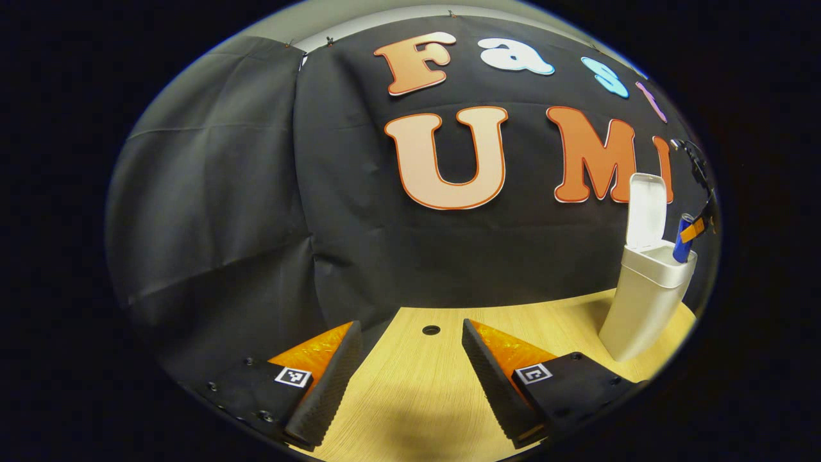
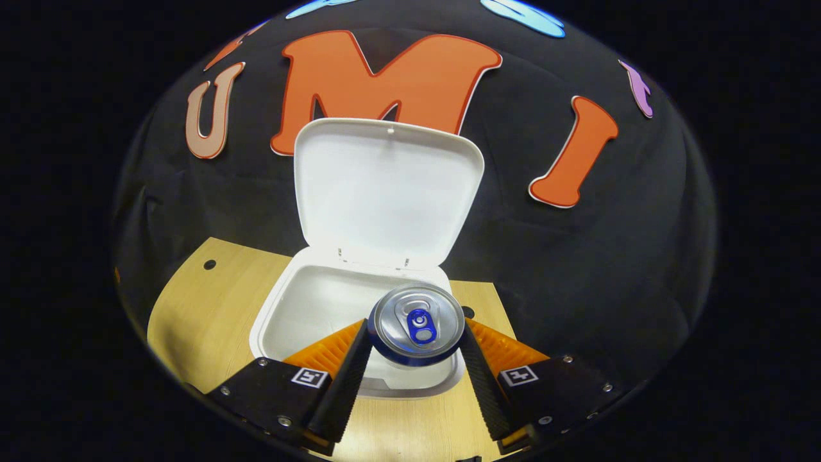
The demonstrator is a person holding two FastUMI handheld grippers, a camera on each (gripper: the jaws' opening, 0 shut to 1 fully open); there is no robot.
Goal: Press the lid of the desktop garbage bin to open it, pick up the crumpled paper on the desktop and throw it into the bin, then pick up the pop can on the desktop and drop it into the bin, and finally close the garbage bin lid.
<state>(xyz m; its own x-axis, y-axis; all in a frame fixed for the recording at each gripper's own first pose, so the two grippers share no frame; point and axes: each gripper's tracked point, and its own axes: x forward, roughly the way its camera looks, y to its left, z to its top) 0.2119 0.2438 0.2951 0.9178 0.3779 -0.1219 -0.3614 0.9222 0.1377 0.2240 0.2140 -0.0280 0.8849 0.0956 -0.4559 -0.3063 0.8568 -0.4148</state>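
The right gripper (image 2: pixel 415 350) grips the pop can (image 2: pixel 416 324) above the open garbage bin (image 2: pixel 288 314), lid (image 2: pixel 385 192) at 12 o'clock; the left gripper (image 1: pixel 410 359) hangs released.

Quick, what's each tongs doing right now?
Left tongs: open, holding nothing.
Right tongs: shut on the pop can over the open bin.

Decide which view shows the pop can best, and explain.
The right gripper view: the pop can sits close, top toward the camera, between the right tool's fingers above the open bin. The left gripper view shows it small and sideways at the bin's mouth.
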